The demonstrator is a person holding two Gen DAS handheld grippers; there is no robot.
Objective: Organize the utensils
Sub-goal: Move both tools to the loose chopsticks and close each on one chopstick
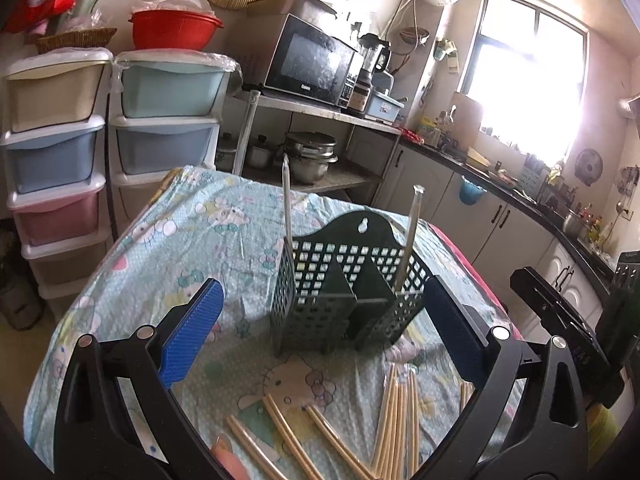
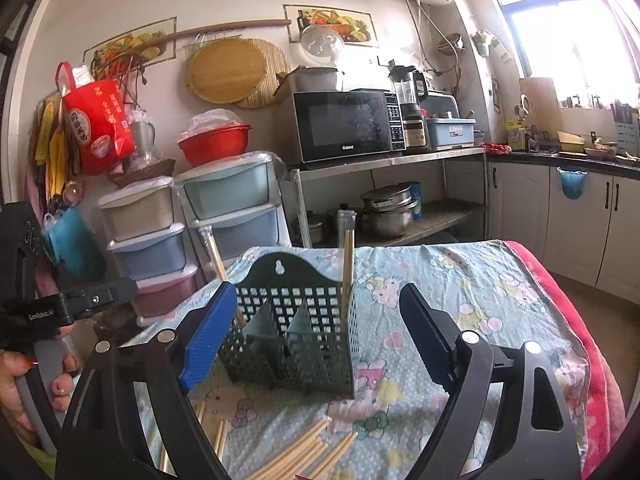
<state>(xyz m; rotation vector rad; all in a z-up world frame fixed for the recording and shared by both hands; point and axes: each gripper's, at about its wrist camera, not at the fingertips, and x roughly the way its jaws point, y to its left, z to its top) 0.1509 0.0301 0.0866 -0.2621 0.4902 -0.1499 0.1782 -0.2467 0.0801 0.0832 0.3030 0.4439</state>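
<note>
Around: stacked plastic drawers (image 2: pixel 160 236), microwave (image 2: pixel 344 128) behind worktop (image 2: pixel 500 304) | Basket: dark green holder (image 2: pixel 296 340), upright, perforated, two wrapped chopstick pairs (image 2: pixel 347 268) inside | Loose chopsticks (image 1: pixel 392 412) lying near | Left gripper (image 1: pixel 320 344) fingers spread, empty | Right gripper (image 2: pixel 316 340) fingers spread, empty

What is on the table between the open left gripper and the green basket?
Just bare cartoon-print cloth, as the left wrist view shows. The left gripper is open with nothing in it, the green basket stands just ahead, and the loose chopsticks lie nearer the camera.
</note>
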